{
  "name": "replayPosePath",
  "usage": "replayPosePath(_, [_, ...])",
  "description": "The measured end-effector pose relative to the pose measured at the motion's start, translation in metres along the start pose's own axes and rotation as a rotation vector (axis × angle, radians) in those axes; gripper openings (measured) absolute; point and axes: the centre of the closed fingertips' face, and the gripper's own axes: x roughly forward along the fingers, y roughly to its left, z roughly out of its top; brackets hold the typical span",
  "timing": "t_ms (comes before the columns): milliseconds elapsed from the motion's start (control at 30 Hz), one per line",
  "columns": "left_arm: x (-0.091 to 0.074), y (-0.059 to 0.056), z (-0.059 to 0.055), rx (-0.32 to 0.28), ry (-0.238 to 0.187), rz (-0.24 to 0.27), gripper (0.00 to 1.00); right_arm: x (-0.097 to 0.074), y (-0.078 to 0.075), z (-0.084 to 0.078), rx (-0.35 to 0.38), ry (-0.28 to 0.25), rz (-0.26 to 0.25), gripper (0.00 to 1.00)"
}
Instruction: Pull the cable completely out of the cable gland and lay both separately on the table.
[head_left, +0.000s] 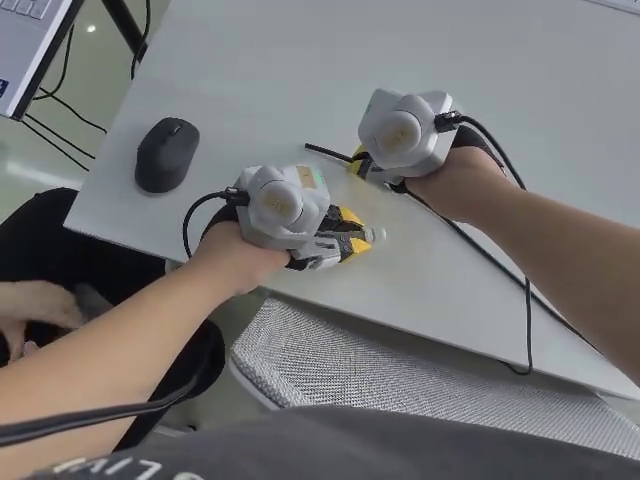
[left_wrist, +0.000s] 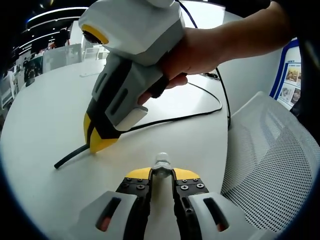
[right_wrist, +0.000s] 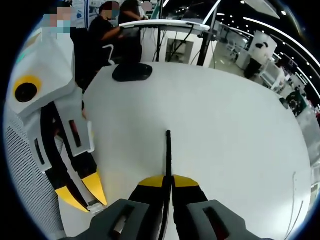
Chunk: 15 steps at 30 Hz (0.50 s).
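Biggest worry here imo: the cable gland (left_wrist: 161, 161) is a tiny whitish plastic nub pinched right at the tips of the left gripper (left_wrist: 161, 172), not far from the table's near edge. Let it go from up in the air and I reckon it bounces or rolls off toward the mesh chair (left_wrist: 270, 165), which is at about 3 o'clock from it in the left gripper view. Same deal with the cable (right_wrist: 168, 150): set it down too close and the two end up touching instead of lying separate.

Looks-wise, the gland seems free of the cable. There's bare table between them, and the cable's blunt end pokes out clear at roughly 11 o'clock from the gland in the head view. It's a thin, stiff-looking black lead. Can't tell if its tip touches the surface or floats just above it.

The right gripper (right_wrist: 168, 179) is clamped on the cable, which runs straight out toward 12 o'clock in its own view. The left one's jaws are nipped onto the gland. Both are over the white table (head_left: 300, 60), and a black mouse (head_left: 166, 153) sits well apart at 10 o'clock.
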Motion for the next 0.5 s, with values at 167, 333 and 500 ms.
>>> replayPosePath(167, [-0.0004, -0.0004, 0.0002, -0.008, 0.002, -0.003, 0.16, 0.0001, -0.0005, 0.0000, 0.001, 0.002, -0.002, 0.01])
replayPosePath(333, [-0.0004, 0.0005, 0.0013, -0.015, 0.002, 0.000, 0.16, 0.0000, -0.0022, -0.0001, 0.005, 0.001, -0.004, 0.02])
replayPosePath(500, [0.0005, 0.0018, 0.0008, -0.015, 0.006, -0.002, 0.16, -0.0004, -0.0039, -0.0002, 0.025, -0.001, -0.010, 0.05])
